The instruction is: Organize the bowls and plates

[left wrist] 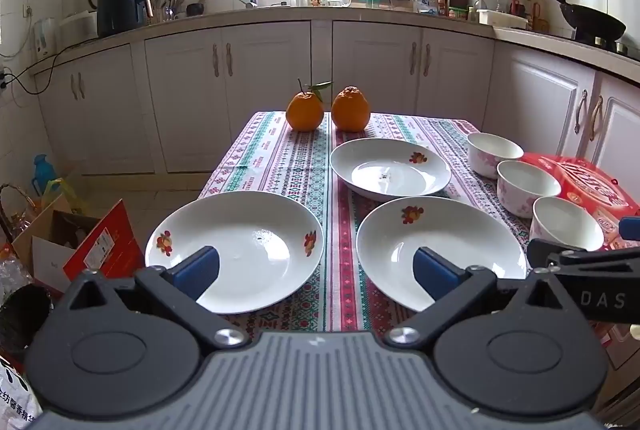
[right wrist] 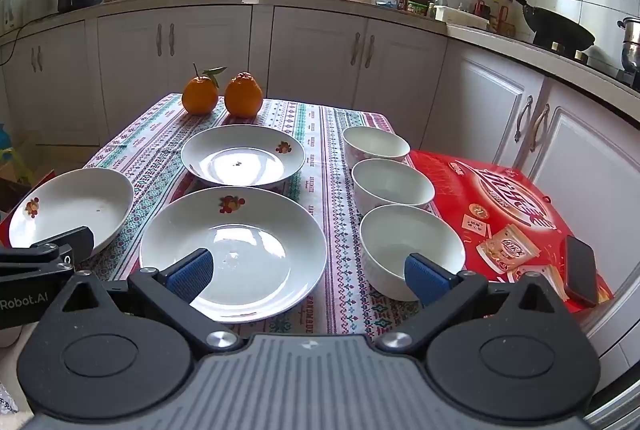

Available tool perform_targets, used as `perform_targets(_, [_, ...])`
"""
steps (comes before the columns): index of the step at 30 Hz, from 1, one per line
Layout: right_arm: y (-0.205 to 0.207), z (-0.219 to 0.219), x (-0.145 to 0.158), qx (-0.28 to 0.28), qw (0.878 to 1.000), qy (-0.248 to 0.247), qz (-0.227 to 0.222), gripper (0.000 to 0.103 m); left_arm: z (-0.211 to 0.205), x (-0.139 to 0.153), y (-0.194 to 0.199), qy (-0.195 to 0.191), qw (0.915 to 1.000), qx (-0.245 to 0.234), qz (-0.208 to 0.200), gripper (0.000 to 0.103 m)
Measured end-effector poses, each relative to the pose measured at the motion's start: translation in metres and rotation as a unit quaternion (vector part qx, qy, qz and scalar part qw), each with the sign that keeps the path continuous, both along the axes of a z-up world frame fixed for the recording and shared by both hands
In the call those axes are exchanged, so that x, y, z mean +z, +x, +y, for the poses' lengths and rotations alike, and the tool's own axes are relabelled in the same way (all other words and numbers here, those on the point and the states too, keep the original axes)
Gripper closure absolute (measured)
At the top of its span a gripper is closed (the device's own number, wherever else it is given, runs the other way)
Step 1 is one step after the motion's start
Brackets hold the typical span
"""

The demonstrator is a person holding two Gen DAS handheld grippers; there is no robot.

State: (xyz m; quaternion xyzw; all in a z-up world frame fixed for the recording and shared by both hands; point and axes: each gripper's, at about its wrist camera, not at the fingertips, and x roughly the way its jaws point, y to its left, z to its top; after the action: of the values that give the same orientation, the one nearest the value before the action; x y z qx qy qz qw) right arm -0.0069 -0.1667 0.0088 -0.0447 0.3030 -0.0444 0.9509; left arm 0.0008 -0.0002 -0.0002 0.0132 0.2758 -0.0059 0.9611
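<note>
Both tools, left tool (left wrist: 316, 268) and right tool (right wrist: 308, 272), hover released and empty; take the plate (right wrist: 234, 250) just ahead by its near rim, lifting level onto the next plate.

We see our left gripper (left wrist: 316, 272) and right gripper (right wrist: 308, 270): black linkage arms, blue ribbed pads, silver pivot screws, ribbed grey bodies, white lettering.

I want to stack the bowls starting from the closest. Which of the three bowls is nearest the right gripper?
The near bowl, last in the row beside the red box; the right gripper's finger overlaps its rim.
</note>
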Motion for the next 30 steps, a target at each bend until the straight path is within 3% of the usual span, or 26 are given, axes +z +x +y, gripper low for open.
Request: perform_targets(30, [-0.002,0.000,0.004,-0.001,1.000,-0.006,-0.007,0.000,0.001,0.005,-0.004,-0.008,0.9999,-0.003,-0.009,0.001])
